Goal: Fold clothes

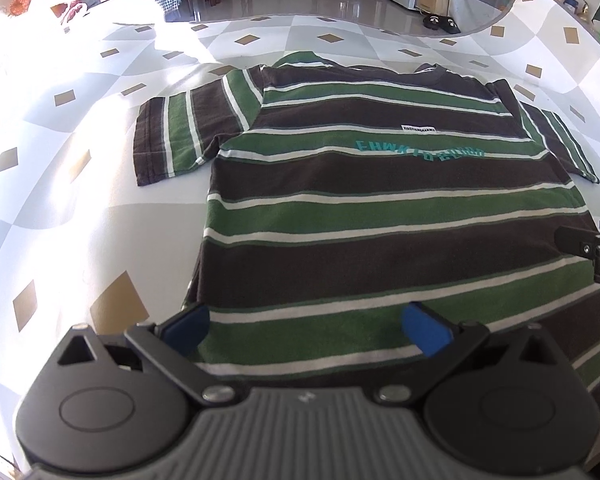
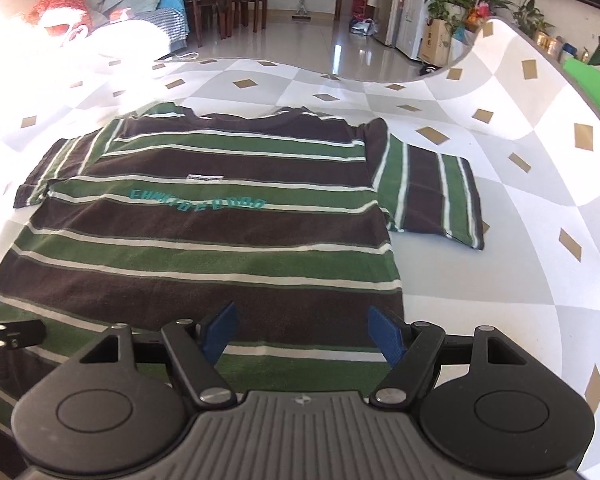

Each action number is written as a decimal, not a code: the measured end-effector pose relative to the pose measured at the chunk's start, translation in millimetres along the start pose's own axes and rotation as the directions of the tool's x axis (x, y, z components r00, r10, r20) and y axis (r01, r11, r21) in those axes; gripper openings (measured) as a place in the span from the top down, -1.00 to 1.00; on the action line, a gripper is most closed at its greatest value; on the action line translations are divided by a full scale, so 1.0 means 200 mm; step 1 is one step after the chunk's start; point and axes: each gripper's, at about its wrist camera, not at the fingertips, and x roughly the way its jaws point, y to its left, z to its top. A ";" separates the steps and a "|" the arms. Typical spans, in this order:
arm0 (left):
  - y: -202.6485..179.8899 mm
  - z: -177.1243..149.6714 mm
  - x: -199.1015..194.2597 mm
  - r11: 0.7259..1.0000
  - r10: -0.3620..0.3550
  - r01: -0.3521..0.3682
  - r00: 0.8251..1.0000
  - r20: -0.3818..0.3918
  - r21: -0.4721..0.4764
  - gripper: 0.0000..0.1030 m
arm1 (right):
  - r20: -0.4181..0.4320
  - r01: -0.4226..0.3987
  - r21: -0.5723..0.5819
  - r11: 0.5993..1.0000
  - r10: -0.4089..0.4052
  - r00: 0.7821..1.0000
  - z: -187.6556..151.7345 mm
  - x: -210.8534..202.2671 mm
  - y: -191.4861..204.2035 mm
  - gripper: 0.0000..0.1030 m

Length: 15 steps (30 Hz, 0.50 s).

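From the left wrist I see my left claw spread wide, gripping nothing, poised over the hem of the shirt. The shirt lies flat on the worktop, hem toward the near edge, collar toward the far edge, both sleeves spread out. My right claw's tip pokes in at the right. From the right wrist, my right claw is also wide and empty, over the shirt's hem near its right corner.
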 end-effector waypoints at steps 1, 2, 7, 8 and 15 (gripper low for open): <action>-0.01 0.01 0.00 1.000 -0.006 0.006 1.000 0.005 -0.001 -1.00 | -0.007 -0.034 -0.017 0.999 0.034 0.999 0.01 0.00 0.01 -0.38; -0.01 0.03 0.00 1.000 -0.011 0.011 1.000 0.010 -0.002 -1.00 | -0.015 -0.055 -0.034 0.998 0.055 0.998 0.02 0.01 0.02 -0.38; -0.04 0.08 0.05 0.999 -0.041 0.041 0.999 0.004 -0.009 -1.00 | -0.045 -0.132 -0.101 0.986 0.128 0.991 0.06 0.07 0.07 -0.38; -0.05 0.09 0.07 0.999 -0.047 0.047 0.999 0.002 -0.009 -1.00 | -0.045 -0.146 -0.110 0.983 0.141 0.989 0.07 0.07 0.07 -0.38; -0.10 0.15 0.18 0.999 -0.032 0.032 0.999 -0.007 0.017 -1.00 | -0.047 -0.177 -0.127 0.976 0.173 0.984 0.11 0.16 0.10 -0.38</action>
